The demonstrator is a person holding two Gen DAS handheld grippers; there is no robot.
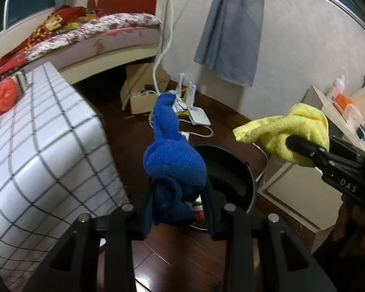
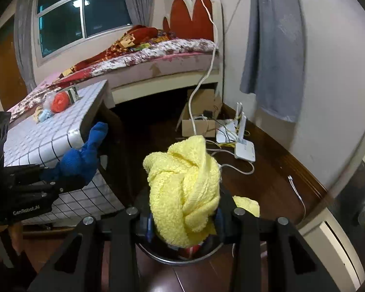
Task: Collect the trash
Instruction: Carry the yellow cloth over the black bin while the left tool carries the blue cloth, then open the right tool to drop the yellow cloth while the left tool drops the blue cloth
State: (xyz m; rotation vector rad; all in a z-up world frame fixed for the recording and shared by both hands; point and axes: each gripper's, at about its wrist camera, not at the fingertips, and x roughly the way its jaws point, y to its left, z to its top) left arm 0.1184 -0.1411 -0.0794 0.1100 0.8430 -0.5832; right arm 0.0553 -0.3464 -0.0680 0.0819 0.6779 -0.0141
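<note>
My left gripper has its jaws partly closed and clamped on a knotted blue cloth, which stands up from between the fingers and reaches well beyond their tips. My right gripper is closed about as far on a knotted yellow cloth; that bundle fills the gap between its fingers and bulges above them.

Just past and below my left fingertips sits a round black bin on the dark wood floor. The bin's inside is mostly dark; at its near edge, right under the blue cloth, I can make out a small red and white item, but not what it is. In the right wrist view the same bin's rim curves under my fingers, with a bit of red showing beneath the yellow cloth.

To the left of my left fingers stands a table with a white checked cover, an orange object lying on it. Farther ahead, an open cardboard box on the floor holds cables, with a white router beside it.
</note>
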